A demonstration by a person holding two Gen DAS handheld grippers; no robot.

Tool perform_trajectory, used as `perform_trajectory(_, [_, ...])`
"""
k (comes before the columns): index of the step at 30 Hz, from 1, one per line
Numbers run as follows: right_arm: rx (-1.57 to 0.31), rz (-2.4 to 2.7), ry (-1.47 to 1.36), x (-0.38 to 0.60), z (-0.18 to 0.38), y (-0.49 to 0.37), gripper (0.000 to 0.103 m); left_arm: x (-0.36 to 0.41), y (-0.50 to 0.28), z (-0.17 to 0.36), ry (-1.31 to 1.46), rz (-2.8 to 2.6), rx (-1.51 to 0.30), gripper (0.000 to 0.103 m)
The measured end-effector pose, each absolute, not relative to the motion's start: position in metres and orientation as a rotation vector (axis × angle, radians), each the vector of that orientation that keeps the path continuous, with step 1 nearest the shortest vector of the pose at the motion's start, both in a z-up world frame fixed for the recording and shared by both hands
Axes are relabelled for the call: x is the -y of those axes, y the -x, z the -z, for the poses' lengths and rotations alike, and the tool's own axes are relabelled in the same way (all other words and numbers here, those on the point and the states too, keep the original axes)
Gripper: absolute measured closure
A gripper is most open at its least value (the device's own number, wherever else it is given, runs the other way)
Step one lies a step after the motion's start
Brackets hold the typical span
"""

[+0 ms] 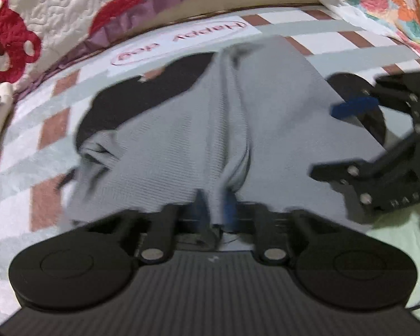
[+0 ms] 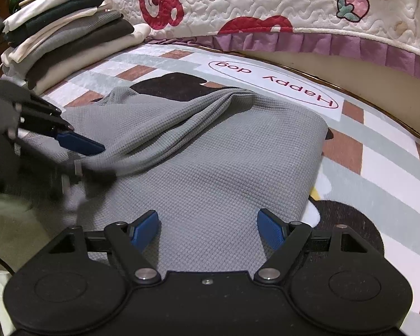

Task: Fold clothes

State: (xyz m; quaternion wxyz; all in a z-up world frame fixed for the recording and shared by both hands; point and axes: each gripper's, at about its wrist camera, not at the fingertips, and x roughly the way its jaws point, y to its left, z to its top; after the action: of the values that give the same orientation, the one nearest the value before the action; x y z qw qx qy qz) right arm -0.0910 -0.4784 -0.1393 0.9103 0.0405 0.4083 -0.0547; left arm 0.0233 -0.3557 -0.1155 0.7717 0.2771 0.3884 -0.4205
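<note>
Mid-fold: left tool [image 1: 214, 210] pinched on grey garment [image 2: 210, 154], right tool [image 2: 208, 231] wide open, empty above it; folded stack [image 2: 67, 33] done.

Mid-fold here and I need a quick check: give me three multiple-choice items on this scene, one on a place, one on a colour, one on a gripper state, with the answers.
1. Where is the stack of folded clothes, seen from the right wrist camera?
A. upper left, beyond the garment
B. lower right
C. on top of the garment

2. What colour is the waffle-knit garment being folded?
A. red
B. grey
C. green

3. How does the left gripper stand?
A. wide open above the mat
B. out of view
C. shut on a pinch of the garment

Answers: 1 A, the stack sits on the mat's far left edge. 2 B, its cloth is grey in both views. 3 C, a ridge of fabric runs between its blue pads, while the right gripper stands open.
</note>
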Motion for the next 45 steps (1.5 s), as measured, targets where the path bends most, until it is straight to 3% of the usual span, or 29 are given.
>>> perform_trajectory(6, [-0.848, 0.126, -0.098, 0.474, 0.14, 0.096, 0.021, 0.353, -0.064, 0.079, -0.636, 0.742, -0.677, 0.093])
perform_trajectory(10, [-0.849, 0.128, -0.105, 0.474, 0.141, 0.096, 0.021, 0.362, -0.105, 0.085, -0.645, 0.67, -0.63, 0.094])
perform_trajectory(12, [-0.848, 0.127, -0.105, 0.474, 0.141, 0.096, 0.02, 0.361, -0.132, 0.096, -0.536, 0.617, -0.661, 0.085])
perform_trajectory(14, [-0.846, 0.128, -0.104, 0.474, 0.141, 0.097, 0.02, 0.355, -0.147, 0.102, -0.468, 0.529, -0.663, 0.082])
perform_trajectory(16, [-0.846, 0.126, -0.107, 0.475, 0.141, 0.098, 0.02, 0.347, -0.151, 0.103, -0.423, 0.468, -0.652, 0.072])
perform_trajectory(17, [-0.846, 0.125, -0.108, 0.475, 0.141, 0.098, 0.02, 0.34, -0.146, 0.099, -0.367, 0.486, -0.641, 0.057])
perform_trajectory(18, [-0.846, 0.124, -0.11, 0.475, 0.141, 0.099, 0.02, 0.333, -0.141, 0.095, -0.311, 0.506, -0.629, 0.049])
perform_trajectory(21, [-0.847, 0.122, -0.113, 0.476, 0.141, 0.098, 0.02, 0.321, -0.118, 0.092, -0.232, 0.648, -0.626, 0.048])
perform_trajectory(26, [-0.848, 0.119, -0.115, 0.474, 0.141, 0.098, 0.02, 0.336, -0.103, 0.118, -0.418, 0.689, -0.707, 0.046])
perform_trajectory(28, [-0.849, 0.115, -0.117, 0.474, 0.14, 0.099, 0.02, 0.345, -0.105, 0.134, -0.525, 0.618, -0.725, 0.031])
perform_trajectory(30, [-0.85, 0.112, -0.119, 0.474, 0.14, 0.099, 0.02, 0.338, -0.123, 0.141, -0.448, 0.581, -0.773, 0.008])
perform_trajectory(31, [-0.849, 0.11, -0.12, 0.474, 0.14, 0.1, 0.02, 0.334, -0.131, 0.143, -0.391, 0.566, -0.804, 0.006])
perform_trajectory(37, [-0.85, 0.108, -0.119, 0.475, 0.141, 0.1, 0.02, 0.32, -0.165, 0.141, -0.092, 0.644, -0.948, 0.01])
perform_trajectory(38, [-0.851, 0.107, -0.119, 0.475, 0.141, 0.1, 0.02, 0.318, -0.168, 0.141, -0.043, 0.657, -0.976, 0.014])
perform_trajectory(39, [-0.851, 0.107, -0.119, 0.476, 0.141, 0.099, 0.02, 0.318, -0.171, 0.142, -0.005, 0.681, -1.001, 0.029])
perform_trajectory(40, [-0.851, 0.107, -0.118, 0.476, 0.141, 0.099, 0.02, 0.318, -0.172, 0.141, -0.001, 0.672, -0.995, 0.037])
perform_trajectory(41, [-0.851, 0.107, -0.118, 0.476, 0.141, 0.099, 0.02, 0.319, -0.17, 0.139, -0.017, 0.666, -0.977, 0.052])
perform_trajectory(42, [-0.852, 0.106, -0.117, 0.476, 0.141, 0.099, 0.02, 0.319, -0.169, 0.136, -0.049, 0.676, -0.947, 0.073])
perform_trajectory(44, [-0.852, 0.106, -0.116, 0.476, 0.141, 0.098, 0.02, 0.317, -0.16, 0.125, -0.062, 0.738, -0.877, 0.092])
perform_trajectory(45, [-0.851, 0.106, -0.117, 0.476, 0.141, 0.098, 0.02, 0.314, -0.154, 0.118, -0.06, 0.779, -0.838, 0.092])
